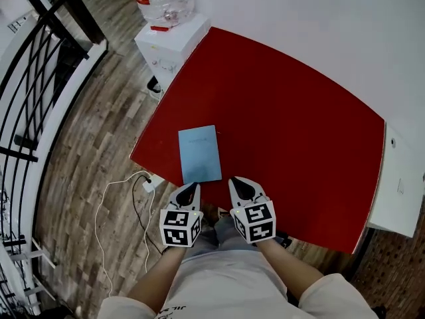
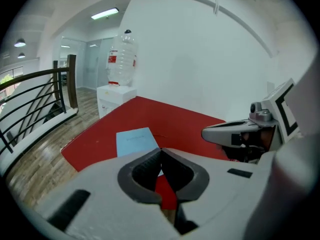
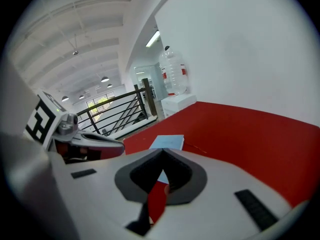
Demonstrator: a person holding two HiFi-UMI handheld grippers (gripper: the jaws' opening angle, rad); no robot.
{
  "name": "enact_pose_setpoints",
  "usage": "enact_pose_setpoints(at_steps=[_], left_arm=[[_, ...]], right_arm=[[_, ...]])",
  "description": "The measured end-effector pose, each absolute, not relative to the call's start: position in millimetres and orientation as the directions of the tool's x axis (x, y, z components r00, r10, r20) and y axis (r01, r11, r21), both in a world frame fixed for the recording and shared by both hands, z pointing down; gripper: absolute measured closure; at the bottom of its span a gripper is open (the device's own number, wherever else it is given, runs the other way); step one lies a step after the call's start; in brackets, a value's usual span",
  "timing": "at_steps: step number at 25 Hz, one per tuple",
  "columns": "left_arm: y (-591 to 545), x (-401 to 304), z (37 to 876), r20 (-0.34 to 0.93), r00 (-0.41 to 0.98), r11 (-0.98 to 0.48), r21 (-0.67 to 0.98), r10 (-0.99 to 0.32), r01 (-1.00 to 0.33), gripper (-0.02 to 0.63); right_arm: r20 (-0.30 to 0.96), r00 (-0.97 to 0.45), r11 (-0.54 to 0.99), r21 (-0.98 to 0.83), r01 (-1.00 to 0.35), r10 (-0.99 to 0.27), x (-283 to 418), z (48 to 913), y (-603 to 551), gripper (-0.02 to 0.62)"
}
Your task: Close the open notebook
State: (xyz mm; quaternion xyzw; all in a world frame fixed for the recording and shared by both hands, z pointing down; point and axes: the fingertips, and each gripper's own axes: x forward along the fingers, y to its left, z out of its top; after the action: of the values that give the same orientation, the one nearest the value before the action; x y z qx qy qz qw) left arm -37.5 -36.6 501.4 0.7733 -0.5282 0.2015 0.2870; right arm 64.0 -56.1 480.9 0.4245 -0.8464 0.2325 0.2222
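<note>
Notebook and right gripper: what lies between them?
Only a strip of bare red table separates the notebook from the right gripper, as the head view shows.

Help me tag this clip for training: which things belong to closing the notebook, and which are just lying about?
Job: blue notebook, lying closed; left claw, shut; right claw, shut; red table.
Lying about: water dispenser; floor cable; railing.

Red table (image 1: pixel 285 111) is being used as the only support. One light blue notebook (image 1: pixel 199 154) is being carried flat on it (cover shut), near the near-left corner, well apart from the far edge.
</note>
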Motion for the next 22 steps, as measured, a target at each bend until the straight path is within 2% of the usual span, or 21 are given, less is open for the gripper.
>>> enact_pose_setpoints(at_steps=[13,22], left_arm=[[7.7,-94.8,453.3,0.557,0.215,-0.115,0.209,-0.802,-0.971,0.600],[15.1,-112.2,444.7,0.543,0.180,-0.087,0.193,-0.820,-0.977,0.600]], right_arm=[[0.574,-0.577,0.608,-0.166,-0.776,-0.581,17.9,443.6,-22.6,0.591],[0.584,-0.599,0.646,-0.160,-0.747,-0.548,-3.2,441.8,-9.1,0.591]])
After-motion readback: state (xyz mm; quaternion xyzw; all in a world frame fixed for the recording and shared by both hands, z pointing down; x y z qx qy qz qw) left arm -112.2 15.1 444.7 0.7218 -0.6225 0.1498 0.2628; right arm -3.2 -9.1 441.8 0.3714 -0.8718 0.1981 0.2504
